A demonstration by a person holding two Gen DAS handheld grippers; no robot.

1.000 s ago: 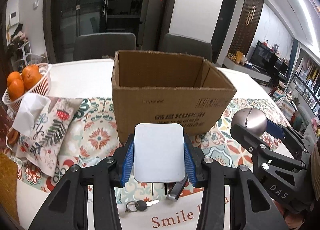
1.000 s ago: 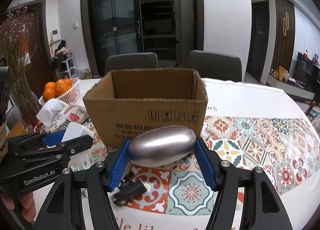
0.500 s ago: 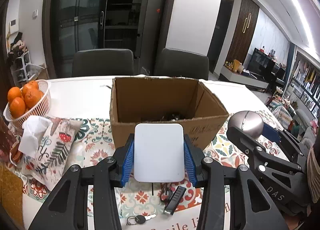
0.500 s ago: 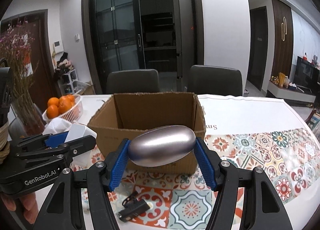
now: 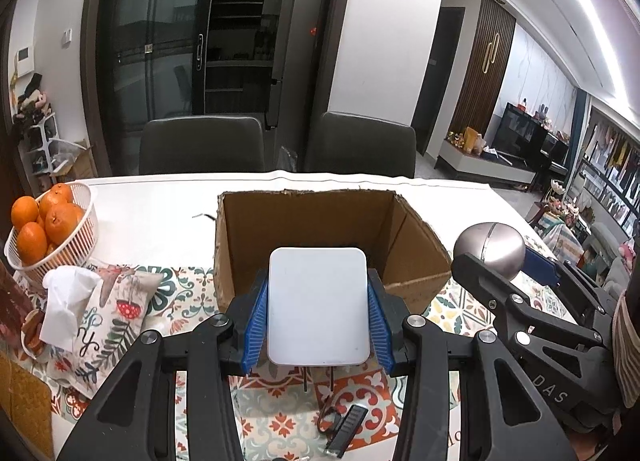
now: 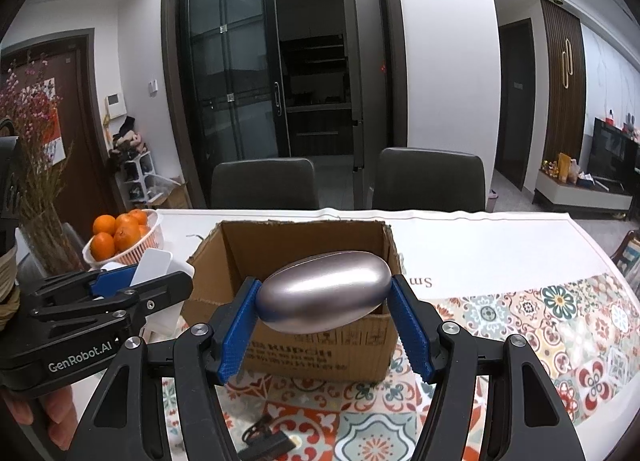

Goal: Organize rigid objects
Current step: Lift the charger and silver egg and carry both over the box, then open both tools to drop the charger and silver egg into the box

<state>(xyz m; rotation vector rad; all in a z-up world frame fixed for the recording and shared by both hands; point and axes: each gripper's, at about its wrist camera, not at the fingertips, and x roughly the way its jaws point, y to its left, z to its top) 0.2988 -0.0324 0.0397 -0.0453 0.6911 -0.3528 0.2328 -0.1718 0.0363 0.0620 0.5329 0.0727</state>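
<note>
The left tongs [image 5: 319,307] were clenched on a white charger [image 5: 318,305], held high at 6 o'clock of the open cardboard box [image 5: 320,229], probably to clear its near wall. The right tongs [image 6: 326,321] were clamped on a metallic egg-shaped case [image 6: 324,291], likewise raised before the box at 12 o'clock, seemingly for dropping in.

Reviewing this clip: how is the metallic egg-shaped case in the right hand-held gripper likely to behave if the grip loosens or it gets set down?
The egg-shaped case looks smooth and glossy, so it may slip between the blue pads of the right hand-held gripper. Its rounded shell shows no flat side, so it would probably roll on the table. It looks rigid.
</note>
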